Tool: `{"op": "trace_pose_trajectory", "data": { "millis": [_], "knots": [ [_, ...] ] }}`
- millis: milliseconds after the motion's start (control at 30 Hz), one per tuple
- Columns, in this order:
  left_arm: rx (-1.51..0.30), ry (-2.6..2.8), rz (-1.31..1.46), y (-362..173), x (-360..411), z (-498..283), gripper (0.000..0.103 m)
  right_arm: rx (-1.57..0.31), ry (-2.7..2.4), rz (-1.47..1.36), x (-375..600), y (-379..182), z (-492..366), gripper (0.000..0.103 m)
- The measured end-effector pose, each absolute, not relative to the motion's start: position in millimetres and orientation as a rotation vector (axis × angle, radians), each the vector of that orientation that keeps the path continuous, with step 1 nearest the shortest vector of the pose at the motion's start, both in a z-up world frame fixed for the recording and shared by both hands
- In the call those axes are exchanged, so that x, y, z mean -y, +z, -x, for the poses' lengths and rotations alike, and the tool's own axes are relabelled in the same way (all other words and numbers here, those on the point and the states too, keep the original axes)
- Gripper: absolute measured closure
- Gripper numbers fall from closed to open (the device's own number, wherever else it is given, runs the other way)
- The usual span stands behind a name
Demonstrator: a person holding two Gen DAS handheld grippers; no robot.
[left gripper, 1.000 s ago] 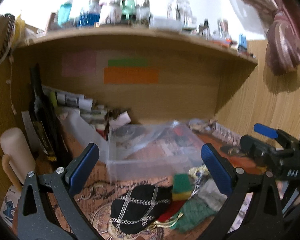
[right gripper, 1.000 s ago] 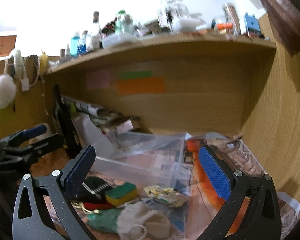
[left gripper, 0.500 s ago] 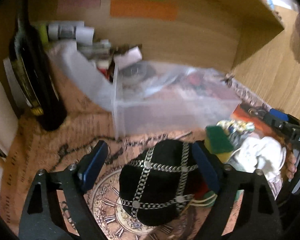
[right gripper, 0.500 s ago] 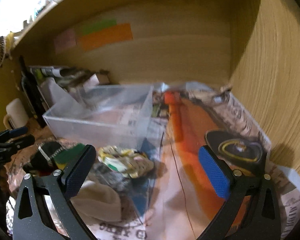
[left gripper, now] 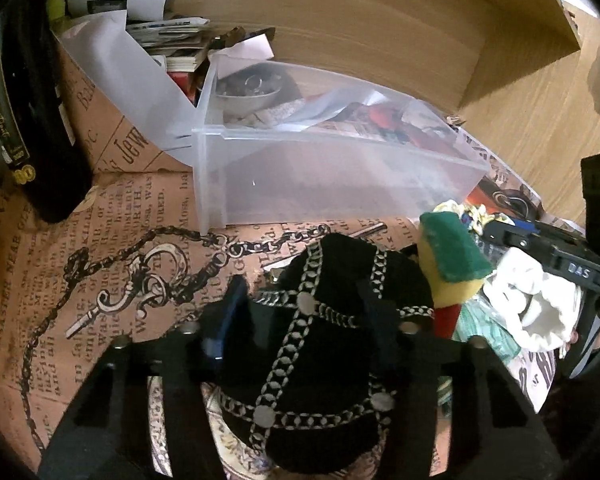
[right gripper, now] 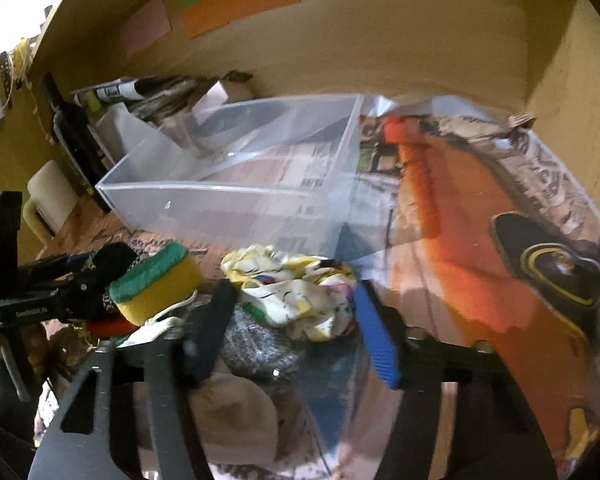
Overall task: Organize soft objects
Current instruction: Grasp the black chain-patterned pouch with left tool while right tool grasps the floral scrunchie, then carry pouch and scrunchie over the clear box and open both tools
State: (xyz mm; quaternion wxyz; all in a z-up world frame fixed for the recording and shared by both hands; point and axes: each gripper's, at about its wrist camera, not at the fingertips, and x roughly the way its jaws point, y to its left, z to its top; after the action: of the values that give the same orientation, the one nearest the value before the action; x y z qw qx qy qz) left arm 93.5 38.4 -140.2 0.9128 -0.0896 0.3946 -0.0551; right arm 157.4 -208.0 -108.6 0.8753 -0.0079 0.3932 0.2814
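A black pouch with silver chain straps (left gripper: 324,344) lies on the newspaper-covered desk, and my left gripper (left gripper: 300,312) has its fingers closed in against both its sides. A green and yellow sponge (left gripper: 452,256) leans beside it, with a white cloth (left gripper: 540,308) and a teal cloth (left gripper: 480,328) to the right. My right gripper (right gripper: 292,320) straddles a crumpled yellow-white patterned cloth (right gripper: 296,284), its fingers touching the cloth's sides. A grey scouring pad (right gripper: 260,348) lies under it. The sponge (right gripper: 156,284) shows to its left.
A clear plastic bin (left gripper: 332,168) stands open just behind the pile, also in the right wrist view (right gripper: 228,184). A dark bottle (left gripper: 24,112) stands at the left. Papers and a bowl (left gripper: 248,96) crowd the back under the wooden shelf.
Both grippers have dropped down and forward onto the pile. The left one has closed in on the black pouch; the right one has narrowed around the patterned cloth.
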Motion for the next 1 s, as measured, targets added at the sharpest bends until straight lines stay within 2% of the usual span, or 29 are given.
{"op": "trace_pose_trajectory", "data": {
  "millis": [167,267,733,1000],
  "knots": [
    [-0.791,-0.104,0.172,-133,-37,-91,0.07,-0.802,0.581,0.012,208,-107,-155,0.081],
    [-0.747,-0.097,0.147,-119,-34,-84,0.077,-0.775,0.569,0.013,211,-101,-152,0.086],
    [-0.542,-0.074,0.137,-52,-38,-64,0.08,-0.567,0.565,-0.004,223,-47,-127,0.088],
    [-0.44,-0.051,0.13,-19,-45,-86,0.08,-0.472,0.601,-0.014,210,-20,-132,0.088]
  ]
}}
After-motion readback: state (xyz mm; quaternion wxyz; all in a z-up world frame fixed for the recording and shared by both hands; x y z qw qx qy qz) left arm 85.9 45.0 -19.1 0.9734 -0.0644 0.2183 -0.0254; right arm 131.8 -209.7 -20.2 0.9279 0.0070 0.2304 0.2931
